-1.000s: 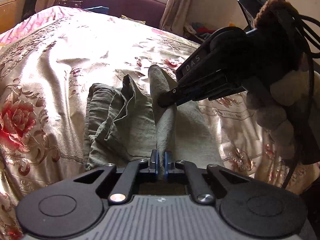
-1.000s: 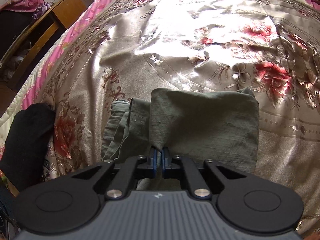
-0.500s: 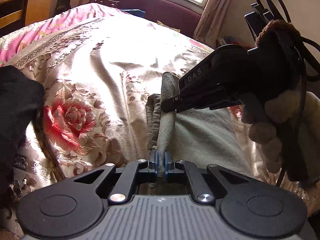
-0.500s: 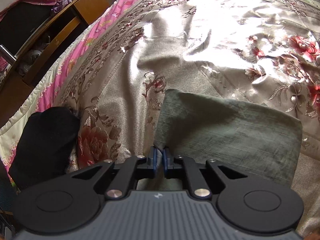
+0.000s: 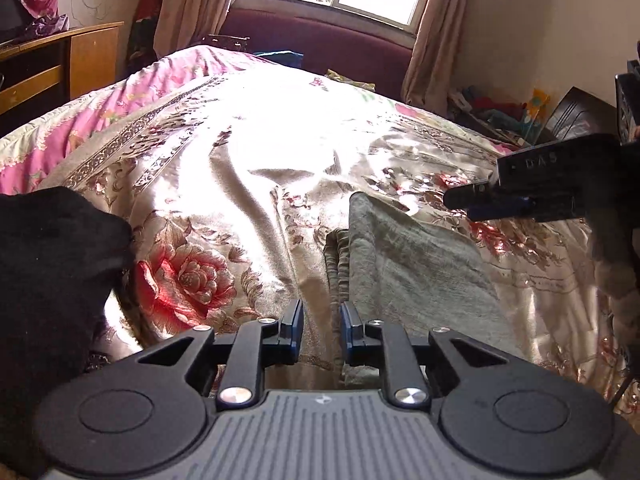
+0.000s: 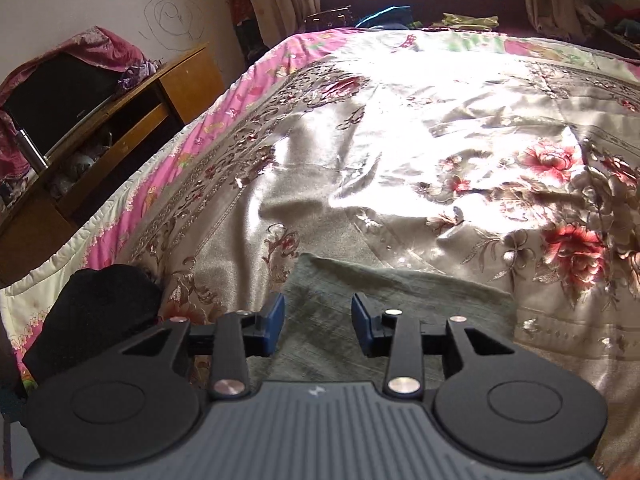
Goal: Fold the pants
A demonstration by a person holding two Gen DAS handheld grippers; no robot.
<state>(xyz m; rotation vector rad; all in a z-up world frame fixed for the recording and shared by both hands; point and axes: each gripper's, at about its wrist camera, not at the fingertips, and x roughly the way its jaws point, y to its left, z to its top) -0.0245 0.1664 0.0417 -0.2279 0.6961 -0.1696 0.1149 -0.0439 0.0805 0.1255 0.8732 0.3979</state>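
The grey-green pants (image 5: 412, 264) lie folded flat on the floral bedspread (image 5: 248, 184). Their gathered waistband edge runs just ahead of my left gripper (image 5: 322, 328). That gripper's jaws are opening, and its blue pads (image 5: 295, 328) stand clear of the cloth. In the right wrist view the pants (image 6: 384, 292) lie under my right gripper (image 6: 319, 320), whose jaws are also opening with nothing pinched. The left wrist view shows the right gripper (image 5: 464, 205) hovering above the far right corner of the pants, held by a gloved hand (image 5: 612, 248).
A black garment (image 5: 48, 280) lies at the near left bed edge, also seen as a black garment (image 6: 96, 312) in the right wrist view. A wooden desk (image 6: 120, 120) stands left of the bed. Curtains, a window and clutter are at the far end.
Both grippers were shut on a raised fold of the pants; now both jaws have parted and the cloth lies flat. The right gripper has drawn away to the right.
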